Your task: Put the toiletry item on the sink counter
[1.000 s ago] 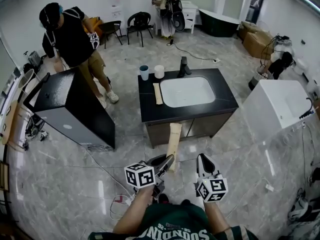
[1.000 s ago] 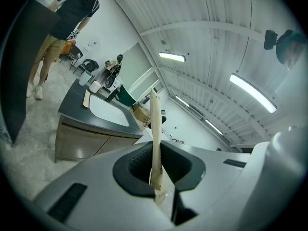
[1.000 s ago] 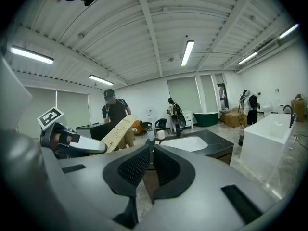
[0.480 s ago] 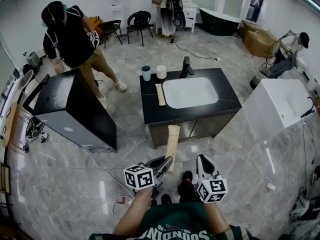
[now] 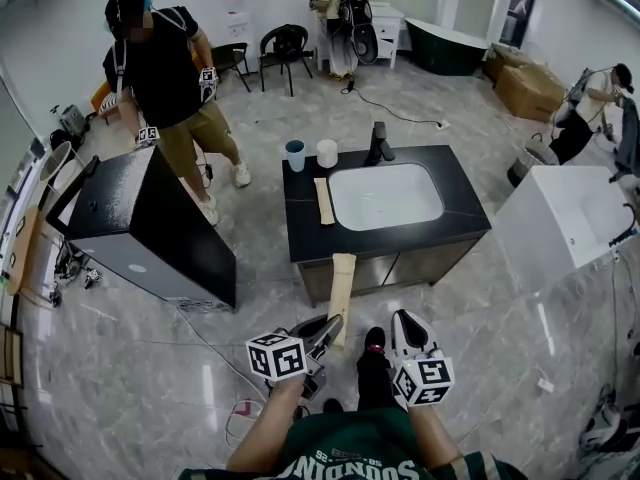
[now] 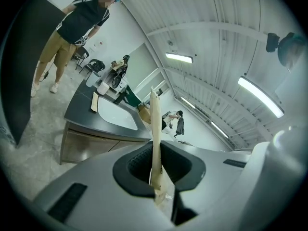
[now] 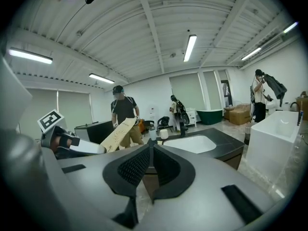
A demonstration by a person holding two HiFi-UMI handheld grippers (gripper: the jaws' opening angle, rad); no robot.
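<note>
A long flat tan toiletry pack [image 5: 342,288] sticks up from my left gripper [image 5: 330,326], which is shut on its lower end. In the left gripper view the pack [image 6: 155,129] stands edge-on between the pads. It hangs over the floor in front of the black sink counter [image 5: 305,230] with its white basin [image 5: 385,195]. My right gripper [image 5: 405,320] is beside the left one, shut with nothing in it; in the right gripper view its jaws [image 7: 150,150] meet at the tips. A second tan pack [image 5: 323,200] lies on the counter left of the basin.
On the counter's back edge stand a blue cup [image 5: 295,154], a white roll [image 5: 327,152] and a black faucet [image 5: 379,142]. A black cabinet [image 5: 140,218] is to the left, with a person [image 5: 165,78] behind it. A white tub [image 5: 570,218] stands to the right.
The person by the cabinet has walked a little to the right. My foot has stepped forward between the grippers. The left gripper still holds the pack.
</note>
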